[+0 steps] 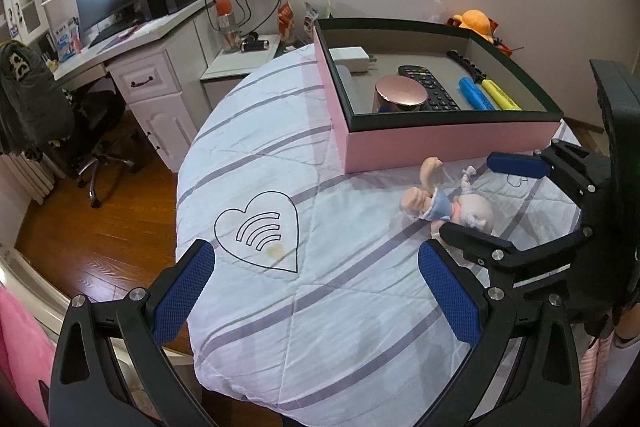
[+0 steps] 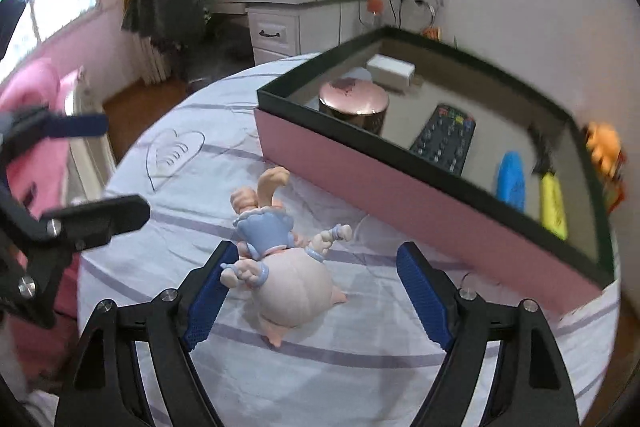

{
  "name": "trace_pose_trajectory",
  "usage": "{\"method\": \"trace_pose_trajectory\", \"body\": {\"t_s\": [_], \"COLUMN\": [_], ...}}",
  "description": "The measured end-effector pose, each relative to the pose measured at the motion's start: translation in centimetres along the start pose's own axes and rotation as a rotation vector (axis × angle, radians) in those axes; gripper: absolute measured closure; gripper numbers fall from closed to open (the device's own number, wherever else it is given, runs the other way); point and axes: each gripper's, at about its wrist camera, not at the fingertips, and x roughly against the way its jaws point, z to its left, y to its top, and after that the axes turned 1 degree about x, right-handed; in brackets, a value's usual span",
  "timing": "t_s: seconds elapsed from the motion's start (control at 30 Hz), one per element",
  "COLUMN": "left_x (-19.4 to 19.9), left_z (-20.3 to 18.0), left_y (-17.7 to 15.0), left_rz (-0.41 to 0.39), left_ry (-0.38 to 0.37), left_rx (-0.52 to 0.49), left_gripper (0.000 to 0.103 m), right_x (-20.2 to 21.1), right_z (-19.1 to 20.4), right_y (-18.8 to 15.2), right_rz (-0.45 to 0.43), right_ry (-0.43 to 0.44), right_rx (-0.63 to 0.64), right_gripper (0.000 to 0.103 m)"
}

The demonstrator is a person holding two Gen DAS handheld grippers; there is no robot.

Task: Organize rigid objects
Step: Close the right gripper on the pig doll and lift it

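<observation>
A: Status on my 2 grippers?

B: My right gripper point(image 2: 310, 291) is spread wide around the doll point(image 2: 286, 267). The doll lies on the striped bedspread point(image 2: 192, 179), head toward my camera, legs up toward the pink box point(image 2: 400, 187). My left-hand pad point(image 2: 208, 303) sits just beside the doll's arm; can't tell if it touches. The other pad stands clear of it. Nothing gripped.

A: Left one?

B: My left gripper point(image 1: 316, 301) is also released, jaws wide, empty, hanging over bare bedspread just short of the heart print point(image 1: 260, 227). The doll is off to its right, between the other tool's fingers.

A: Box contents?

B: 1 round rose-gold tin point(image 1: 400, 95), 1 black remote point(image 1: 430, 85), 1 white charger point(image 1: 352, 59), 1 blue marker point(image 1: 476, 93), 1 yellow marker point(image 1: 500, 95). All inside. The doll is outside, near the box's front wall, apart from it.
</observation>
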Motion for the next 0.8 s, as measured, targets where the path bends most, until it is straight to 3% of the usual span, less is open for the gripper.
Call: {"method": "trace_pose_trajectory", "body": {"t_s": [0.17,0.4,0.8], "left_x": [-0.2,-0.4,-4.0], "left_z": [-0.7,-2.0,-6.0], "left_y": [-0.2,0.1,1.6], "left_rz": [0.011,0.014,0.058], "left_ry": [-0.001,-0.017,-0.067], "left_rx": [-0.020,-0.042,-0.074], "left_gripper": [0.000,0.000,0.000], "right_x": [0.6,1.9,1.5], "right_z": [-2.4,-7.2,-9.8], "right_y": [-0.1,-0.5,-1.5], "right_rz": [-0.034,-0.088,-0.089], "right_ry": [0.024,-0.023,0.025], "right_rx": [-0.108,-0.259,-0.354], "right_gripper": [0.021,0.020,0.020]}}
